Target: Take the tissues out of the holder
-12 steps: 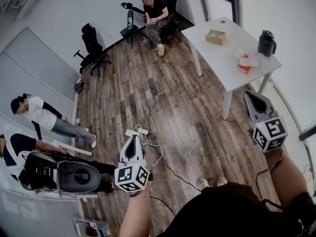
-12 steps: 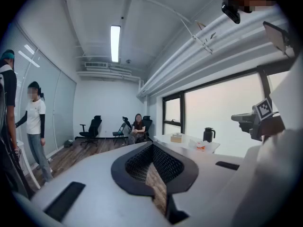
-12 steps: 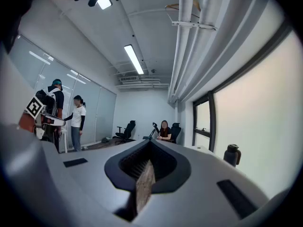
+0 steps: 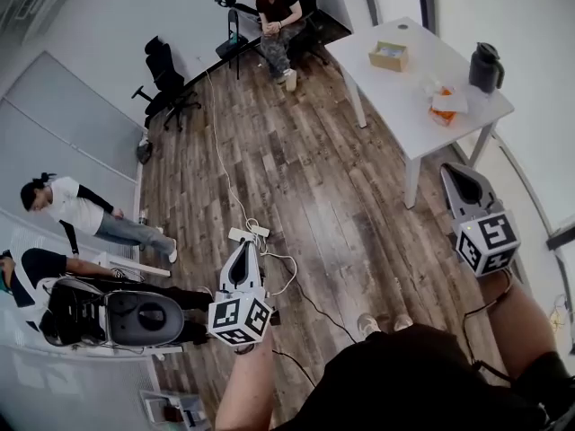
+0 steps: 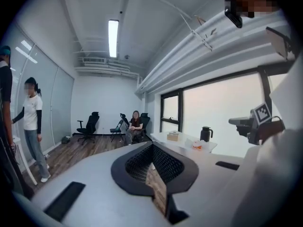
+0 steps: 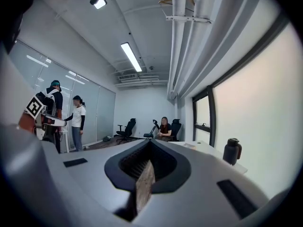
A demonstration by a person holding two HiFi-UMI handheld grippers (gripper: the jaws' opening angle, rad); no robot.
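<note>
Floor: bare wooden boards (image 4: 305, 196) run from the person to the table. A white cable (image 4: 220, 142) and power strip (image 4: 249, 233) lie off to the left, so a straight walk toward the table's near corner should miss them.
Table: the white table (image 4: 413, 83) is at the upper right of the head view, well apart from both grippers. The step in hand looks like the approach, with nothing reached yet.
Left gripper: the left gripper (image 4: 243, 251) is held low, its jaws together with nothing between them. It would serve best steadying the box.
Right gripper: the right gripper (image 4: 456, 173) is held level, closed and empty. It should open before it comes over the box, then pinch only the top sheet.
Jug: a dark jug (image 4: 486, 66) stands at the table's right end, so the right arm should keep clear of it.
Box: a small wooden box (image 4: 389, 56), probably the holder, stands alone near the table's far side with something pale inside. It is too small to confirm tissues.
Bundle: an orange-and-white bundle (image 4: 446, 103) lies near the jug. I cannot tell what it is.
</note>
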